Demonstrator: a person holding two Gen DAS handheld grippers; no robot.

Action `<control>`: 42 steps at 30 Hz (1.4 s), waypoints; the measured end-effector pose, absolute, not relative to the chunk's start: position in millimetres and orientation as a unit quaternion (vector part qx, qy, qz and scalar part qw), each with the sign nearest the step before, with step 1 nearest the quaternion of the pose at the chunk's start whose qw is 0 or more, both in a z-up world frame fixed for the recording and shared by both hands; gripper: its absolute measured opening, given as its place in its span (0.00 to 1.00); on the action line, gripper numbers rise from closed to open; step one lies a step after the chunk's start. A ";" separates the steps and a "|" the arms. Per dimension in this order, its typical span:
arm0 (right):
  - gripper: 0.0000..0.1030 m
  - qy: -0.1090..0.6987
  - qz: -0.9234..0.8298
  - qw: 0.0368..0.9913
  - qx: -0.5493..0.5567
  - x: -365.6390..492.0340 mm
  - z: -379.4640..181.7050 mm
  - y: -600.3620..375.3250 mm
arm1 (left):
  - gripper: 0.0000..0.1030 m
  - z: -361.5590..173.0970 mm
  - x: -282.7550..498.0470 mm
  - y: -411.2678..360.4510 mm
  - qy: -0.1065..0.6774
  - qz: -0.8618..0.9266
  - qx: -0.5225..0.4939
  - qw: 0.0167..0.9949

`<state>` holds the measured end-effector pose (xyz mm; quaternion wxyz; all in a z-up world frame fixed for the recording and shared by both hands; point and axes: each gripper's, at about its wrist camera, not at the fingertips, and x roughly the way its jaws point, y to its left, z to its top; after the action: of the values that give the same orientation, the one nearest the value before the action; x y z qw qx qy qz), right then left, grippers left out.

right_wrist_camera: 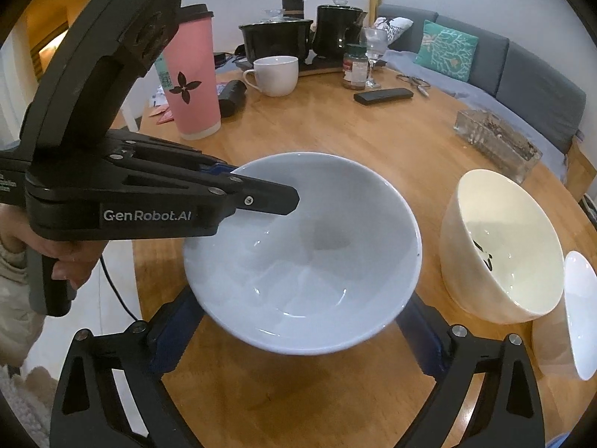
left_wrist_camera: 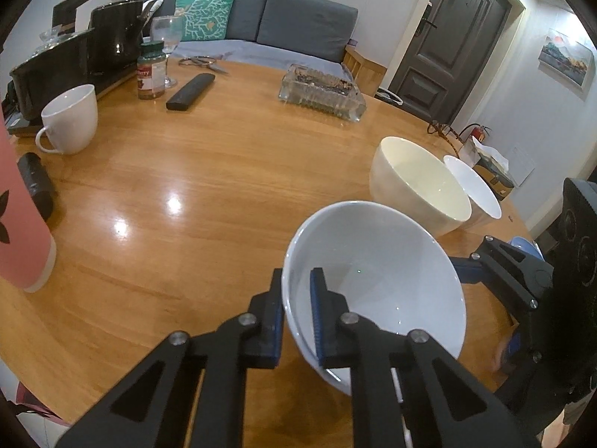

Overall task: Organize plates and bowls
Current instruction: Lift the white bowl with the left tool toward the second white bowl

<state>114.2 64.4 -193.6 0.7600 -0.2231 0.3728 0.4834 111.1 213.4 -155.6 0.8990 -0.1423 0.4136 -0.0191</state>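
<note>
A pale blue-white bowl [left_wrist_camera: 388, 276] [right_wrist_camera: 309, 257] is over the round wooden table [left_wrist_camera: 209, 201]. My left gripper [left_wrist_camera: 296, 313] is shut on its near rim, one finger inside and one outside; it shows from the side in the right wrist view [right_wrist_camera: 261, 198]. My right gripper [right_wrist_camera: 298, 332] is open, its fingers [right_wrist_camera: 175, 332] wide apart on either side of the bowl's base. A cream bowl [left_wrist_camera: 421, 186] [right_wrist_camera: 503, 250] sits to the right, with a small white bowl [left_wrist_camera: 477, 190] [right_wrist_camera: 582, 310] beside it.
On the table stand a white mug [left_wrist_camera: 71, 119], a pink tumbler [right_wrist_camera: 192, 74], a supplement jar [left_wrist_camera: 151, 71], a wine glass [left_wrist_camera: 166, 41], a black remote [left_wrist_camera: 190, 91], scissors [left_wrist_camera: 201, 62], a glass ashtray [left_wrist_camera: 322, 91] and black pots [left_wrist_camera: 74, 56]. A grey sofa [left_wrist_camera: 298, 26] lies behind.
</note>
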 end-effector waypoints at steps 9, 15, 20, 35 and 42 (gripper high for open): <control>0.92 0.360 0.484 0.768 -0.215 110.7 -181.8 58.7 | 0.10 -143.6 107.5 208.2 0.404 -0.019 -0.131 0.905; 0.92 0.334 0.479 0.782 -0.219 108.5 -158.7 52.2 | 0.10 -116.0 105.9 201.7 0.378 -0.025 -0.115 0.918; 0.92 0.314 0.473 0.795 -0.216 110.9 -138.2 43.3 | 0.10 -94.4 111.6 192.2 0.361 -0.032 -0.101 0.926; 0.92 0.296 0.414 0.834 -0.213 147.4 -106.6 2.8 | 0.10 -52.6 167.7 143.9 0.338 -0.074 -0.046 0.937; 0.92 0.300 0.395 0.841 -0.217 169.1 -109.7 -7.5 | 0.10 -57.7 200.0 132.6 0.352 -0.083 -0.032 0.932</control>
<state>169.1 -7.5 -109.7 0.8407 -0.2174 0.3004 0.3946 200.0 132.6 -57.7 0.9318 -0.0319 0.3519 -0.0834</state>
